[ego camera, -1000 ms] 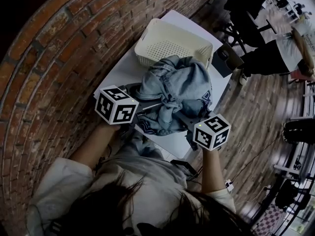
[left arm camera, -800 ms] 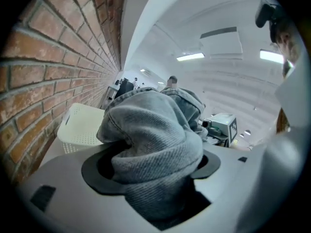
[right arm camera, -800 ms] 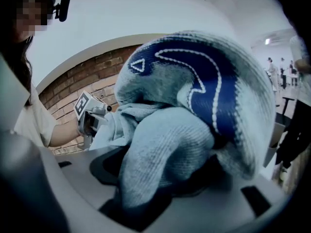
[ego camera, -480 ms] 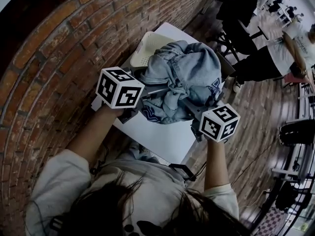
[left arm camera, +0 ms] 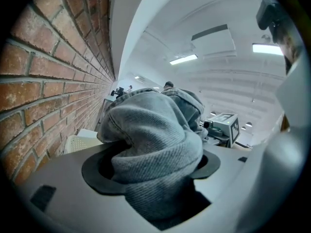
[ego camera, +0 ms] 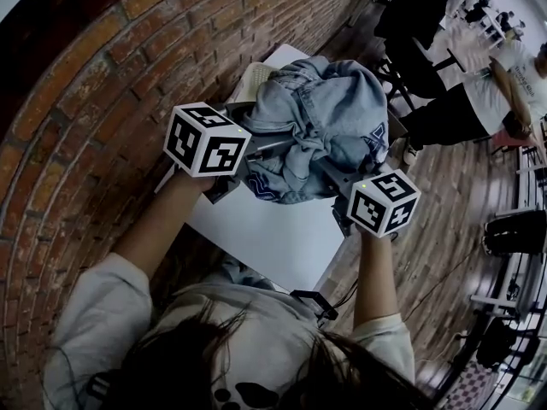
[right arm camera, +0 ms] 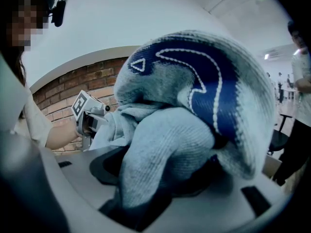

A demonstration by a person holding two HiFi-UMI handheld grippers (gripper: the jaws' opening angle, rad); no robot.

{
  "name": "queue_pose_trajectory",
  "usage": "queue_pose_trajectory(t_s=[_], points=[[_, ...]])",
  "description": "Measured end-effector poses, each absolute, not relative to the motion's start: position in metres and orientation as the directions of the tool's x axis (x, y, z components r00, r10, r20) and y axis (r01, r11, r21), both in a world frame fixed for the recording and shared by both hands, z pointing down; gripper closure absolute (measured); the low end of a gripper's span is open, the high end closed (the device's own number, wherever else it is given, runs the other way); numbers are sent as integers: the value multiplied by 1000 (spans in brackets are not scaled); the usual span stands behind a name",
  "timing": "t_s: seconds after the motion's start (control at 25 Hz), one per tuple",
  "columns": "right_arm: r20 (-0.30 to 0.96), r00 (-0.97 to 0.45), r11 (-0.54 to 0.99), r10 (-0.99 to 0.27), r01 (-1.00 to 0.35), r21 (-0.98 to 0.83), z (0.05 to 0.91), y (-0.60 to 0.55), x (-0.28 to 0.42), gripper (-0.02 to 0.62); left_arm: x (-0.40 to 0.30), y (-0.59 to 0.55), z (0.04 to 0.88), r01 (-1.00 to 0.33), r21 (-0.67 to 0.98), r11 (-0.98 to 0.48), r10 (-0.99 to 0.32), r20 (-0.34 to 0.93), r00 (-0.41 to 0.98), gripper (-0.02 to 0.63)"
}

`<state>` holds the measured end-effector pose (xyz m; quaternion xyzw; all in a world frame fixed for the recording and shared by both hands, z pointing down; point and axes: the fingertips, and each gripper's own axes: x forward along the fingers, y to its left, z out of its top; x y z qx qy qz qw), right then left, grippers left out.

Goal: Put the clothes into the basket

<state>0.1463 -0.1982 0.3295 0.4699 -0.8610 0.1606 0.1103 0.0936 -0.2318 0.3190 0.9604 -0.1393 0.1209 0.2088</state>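
Observation:
A bundle of light blue clothes with a navy print hangs in the air between both grippers, above the far end of the white table. My left gripper is shut on a thick grey-blue fold of it. My right gripper is shut on a pale blue fold under the navy-printed part. The cream perforated basket stands behind the bundle by the wall; only its near left corner shows, and it appears low in the left gripper view as the basket.
A brick wall runs along the table's left side. To the right are wooden floor, a dark chair and seated people. The person's arms and head fill the bottom of the head view.
Both grippers have risen and moved away from the person towards the basket, carrying the bundle. The clothes left the table and now cover most of the basket in the head view.

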Motion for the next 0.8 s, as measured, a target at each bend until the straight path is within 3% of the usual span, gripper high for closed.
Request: queue_pose_trajectory(t_s=[0.8], points=[[367, -452, 412, -813, -892, -187, 369, -317, 198, 342, 145, -355, 357, -313, 371, -875, -203, 306, 930, 267]])
